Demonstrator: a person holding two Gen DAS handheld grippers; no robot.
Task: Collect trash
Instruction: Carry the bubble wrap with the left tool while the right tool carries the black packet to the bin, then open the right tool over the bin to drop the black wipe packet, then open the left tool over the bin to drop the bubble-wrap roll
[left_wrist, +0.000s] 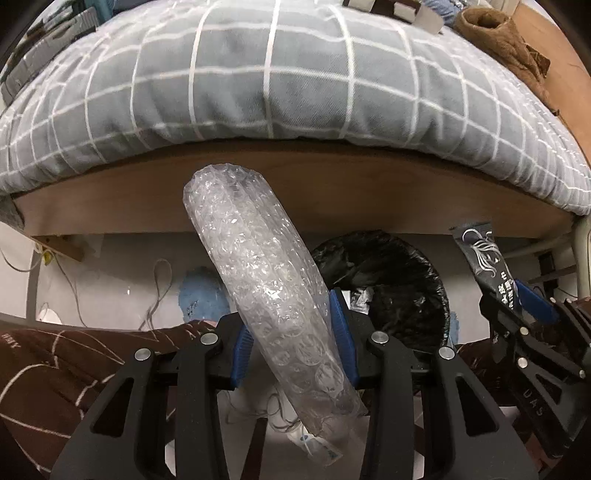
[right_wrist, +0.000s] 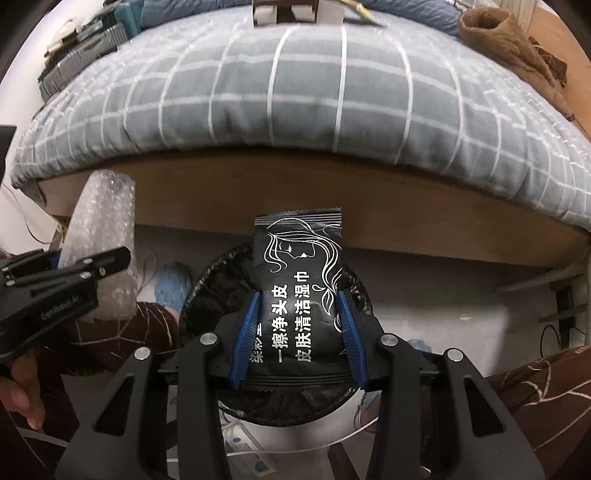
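Bubble wrap (left_wrist: 258, 273) pinched in left gripper (left_wrist: 293, 332) (right gripper (right_wrist: 297, 332) clamps black packet (right_wrist: 299, 288))

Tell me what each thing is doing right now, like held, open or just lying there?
Bubble wrap roll: held in the left claw, tilted.
Black wet-wipe packet: gripped in the right claw, sealed, upright.
Trash bin: open, lined with a black bag, below both claws.
Checked blanket: spread over the bed.
Brown cloth: crumpled on the bed.

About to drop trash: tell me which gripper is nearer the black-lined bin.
Right. The right gripper hangs directly over the bin; the left gripper sits off beside its rim.
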